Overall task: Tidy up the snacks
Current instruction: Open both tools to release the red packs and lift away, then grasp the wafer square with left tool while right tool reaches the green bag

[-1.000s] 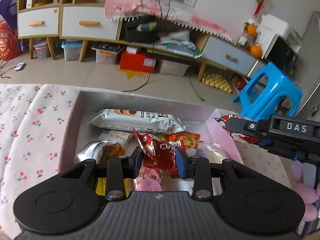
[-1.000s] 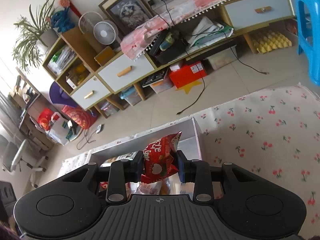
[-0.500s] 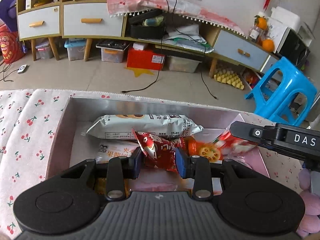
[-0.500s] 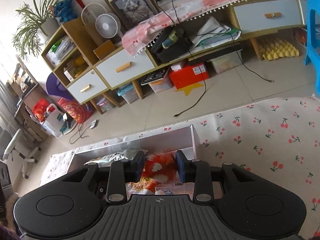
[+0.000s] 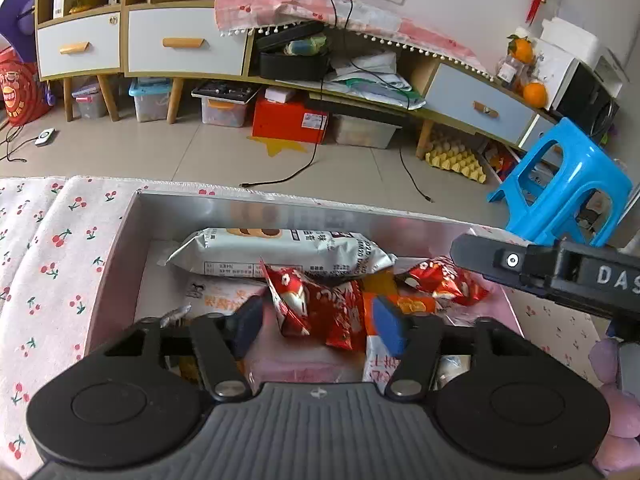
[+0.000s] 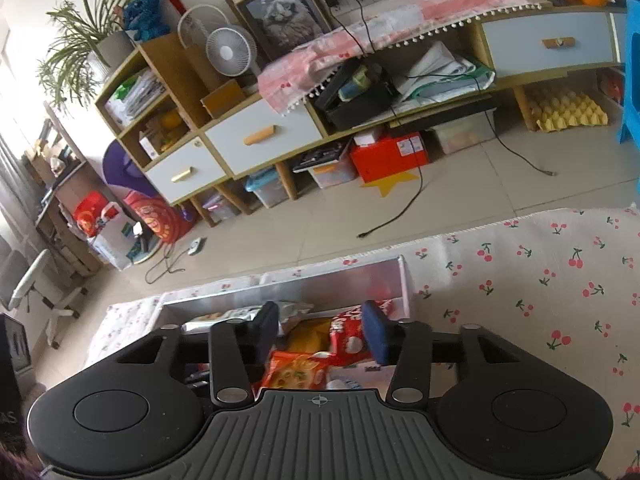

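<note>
A silver box point(image 5: 256, 208) on the cherry-print cloth holds several snack packs. My left gripper point(image 5: 318, 322) is open above it, its pads apart on either side of a red snack pack point(image 5: 320, 308) that lies in the box. A long white biscuit pack point(image 5: 276, 256) lies behind it, and a second red pack point(image 5: 444, 282) lies at the right. My right gripper point(image 6: 320, 334) is open over the box's right end point(image 6: 402, 280), above a red pack point(image 6: 348, 338) and an orange pack point(image 6: 296, 372). The right gripper's body point(image 5: 560, 276) shows in the left wrist view.
The cherry-print cloth point(image 6: 540, 280) covers the table around the box. Pink plush items point(image 5: 616, 400) lie at the right edge. Beyond the table's far edge are the tiled floor, a blue stool point(image 5: 560, 188) and a low cabinet point(image 5: 180, 40).
Both grippers have opened and let go of their red snack packs, which now lie in the box. The right gripper has lowered toward the box.
</note>
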Action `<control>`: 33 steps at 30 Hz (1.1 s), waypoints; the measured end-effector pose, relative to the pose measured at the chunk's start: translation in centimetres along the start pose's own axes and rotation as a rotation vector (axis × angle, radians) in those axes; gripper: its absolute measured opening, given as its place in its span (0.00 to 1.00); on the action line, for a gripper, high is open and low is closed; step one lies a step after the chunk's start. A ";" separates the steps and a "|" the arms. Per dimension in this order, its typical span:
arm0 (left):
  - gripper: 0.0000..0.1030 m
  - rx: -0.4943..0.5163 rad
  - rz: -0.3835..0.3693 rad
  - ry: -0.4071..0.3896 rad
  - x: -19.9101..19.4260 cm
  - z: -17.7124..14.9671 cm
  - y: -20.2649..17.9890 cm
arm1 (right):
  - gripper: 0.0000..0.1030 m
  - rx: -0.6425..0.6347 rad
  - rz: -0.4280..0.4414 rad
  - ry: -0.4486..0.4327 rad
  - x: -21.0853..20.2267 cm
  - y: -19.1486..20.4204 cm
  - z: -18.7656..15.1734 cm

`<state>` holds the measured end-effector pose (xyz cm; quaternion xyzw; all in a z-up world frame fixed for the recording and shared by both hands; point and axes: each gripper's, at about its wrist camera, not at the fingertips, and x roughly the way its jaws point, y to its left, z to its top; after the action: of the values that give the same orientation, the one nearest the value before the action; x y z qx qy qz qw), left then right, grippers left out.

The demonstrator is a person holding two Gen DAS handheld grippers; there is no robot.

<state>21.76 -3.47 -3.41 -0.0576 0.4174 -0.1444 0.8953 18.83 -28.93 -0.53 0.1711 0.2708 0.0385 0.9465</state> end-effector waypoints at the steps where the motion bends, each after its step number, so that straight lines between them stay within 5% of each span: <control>1: 0.63 0.004 0.002 0.002 -0.3 -0.1 -0.1 | 0.52 -0.003 0.006 -0.002 -0.3 0.2 0.1; 4: 0.71 0.006 0.000 0.004 -1.2 -0.1 -0.4 | 0.71 -0.007 0.013 -0.005 -1.5 0.8 0.2; 15: 0.95 0.026 0.002 -0.033 -7.1 -1.7 -1.6 | 0.92 -0.049 -0.028 0.024 -7.0 3.4 -0.6; 33: 0.99 -0.017 0.101 0.022 -12.1 -9.2 -2.5 | 0.97 -0.176 -0.105 0.051 -14.1 3.3 -7.0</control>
<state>6.84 -2.01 0.04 -0.0424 0.4307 -0.0962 0.8964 3.21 -26.09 2.13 0.0719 0.2987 0.0170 0.9515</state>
